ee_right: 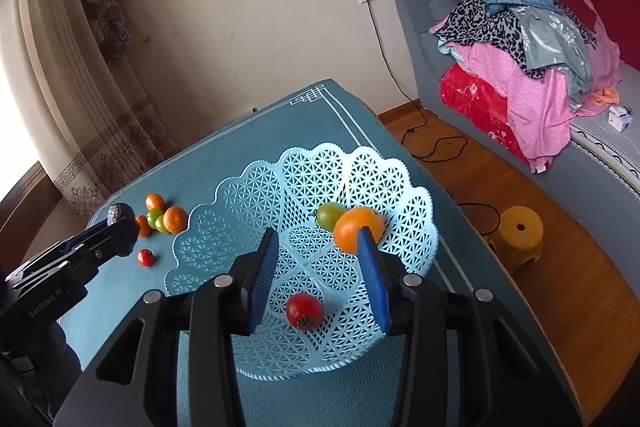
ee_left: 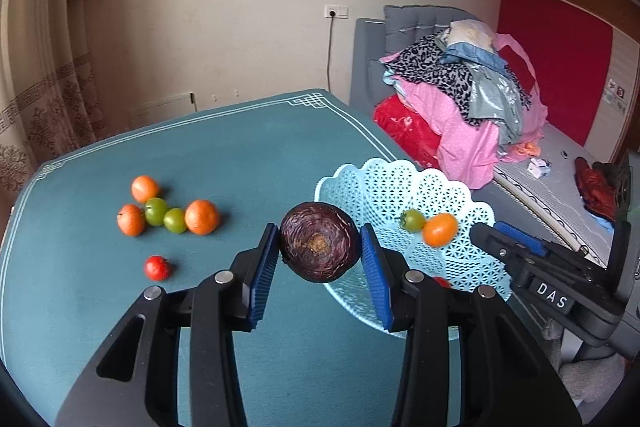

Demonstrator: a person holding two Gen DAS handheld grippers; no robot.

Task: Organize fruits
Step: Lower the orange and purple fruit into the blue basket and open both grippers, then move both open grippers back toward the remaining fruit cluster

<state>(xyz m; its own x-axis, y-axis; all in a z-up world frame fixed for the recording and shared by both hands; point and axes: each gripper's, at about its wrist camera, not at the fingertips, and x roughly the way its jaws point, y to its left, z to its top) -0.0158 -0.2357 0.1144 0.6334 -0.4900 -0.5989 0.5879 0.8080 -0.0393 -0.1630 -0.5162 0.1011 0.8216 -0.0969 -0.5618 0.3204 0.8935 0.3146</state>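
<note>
My left gripper is shut on a dark purple round fruit, held above the teal table beside the pale blue lattice basket. In the right wrist view the same fruit shows at the left gripper's tip. My right gripper hovers open over the basket, with nothing between its pads. An orange lies in the basket just past the right finger, beside a green fruit. A red fruit lies nearer. Three oranges and two green fruits cluster on the table, with a small red fruit nearby.
The basket sits near the table's right edge. Beyond that edge are a wooden floor with a black cable, a yellow stool and a grey bed with piled clothes. Curtains hang at the left.
</note>
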